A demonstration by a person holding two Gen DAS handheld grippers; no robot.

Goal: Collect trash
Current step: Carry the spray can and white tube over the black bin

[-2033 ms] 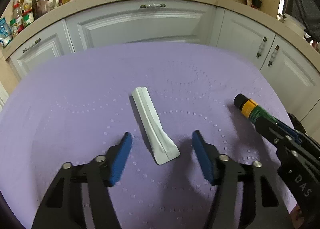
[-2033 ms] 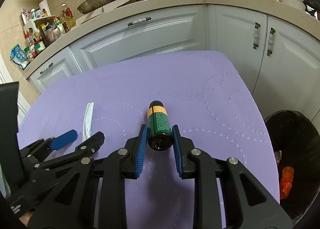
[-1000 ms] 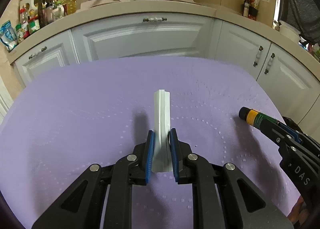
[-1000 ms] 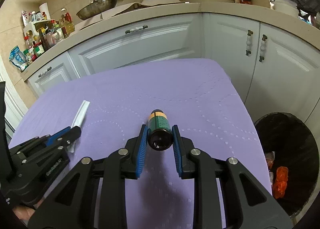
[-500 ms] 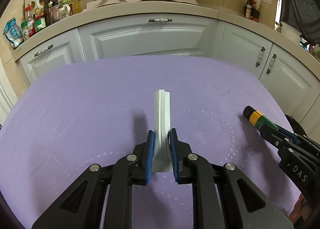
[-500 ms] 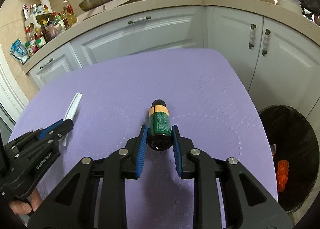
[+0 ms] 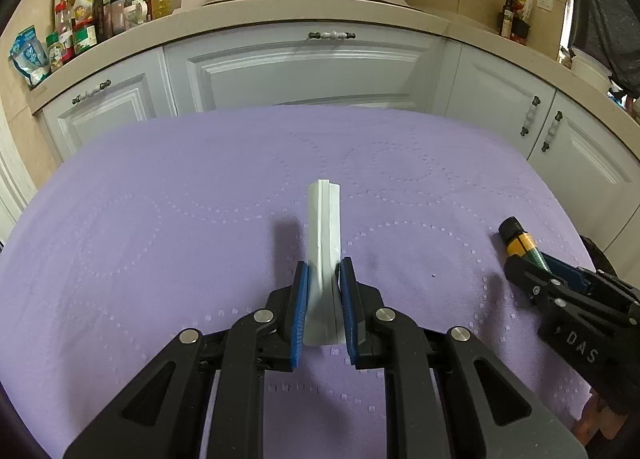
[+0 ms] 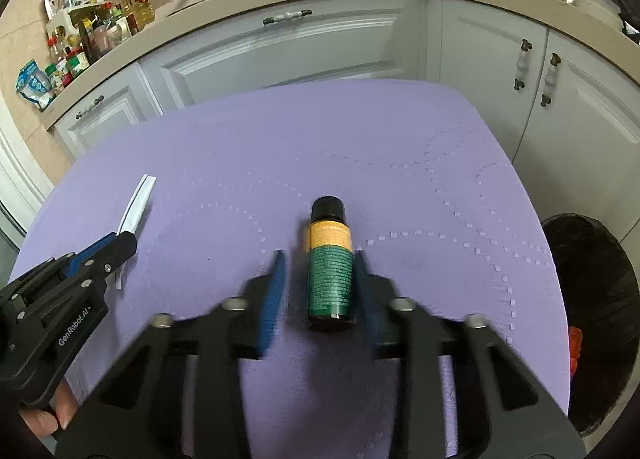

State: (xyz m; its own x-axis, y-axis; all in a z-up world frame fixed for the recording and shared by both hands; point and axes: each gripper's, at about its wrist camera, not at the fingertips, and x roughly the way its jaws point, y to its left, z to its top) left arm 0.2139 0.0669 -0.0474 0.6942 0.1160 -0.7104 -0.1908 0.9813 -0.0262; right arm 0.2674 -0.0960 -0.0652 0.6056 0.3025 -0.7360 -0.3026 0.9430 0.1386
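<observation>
While the white packet (image 7: 324,243) sits upright between the pads, the left claw (image 7: 323,299) is closed almost fully on its lower end, and the free end points away over the purple desk (image 7: 160,219). Grip is judged sound: both pads bear flat on the packet.

The green bottle (image 8: 330,271), with black cap and orange band, lies on its side on the desk between the fingers of the right claw (image 8: 318,259). Those fingers are blurred. A gap shows between one pad and the bottle, and the other pad is just beside it, so the right claw is judged parted and not gripping.

The black-lined bin (image 8: 600,251) stands off the desk's right edge, below desk level, with orange scraps (image 8: 574,343) inside.

Recommendations:
- Close the right claw squarely on the bottle's body, not the cap, since a round bottle may roll or twist out.
- Lift clear of the desk before swinging right.
- Release only when over the bin's mouth.
- Keep the left claw clear of the right when crossing, as they are near each other.
</observation>
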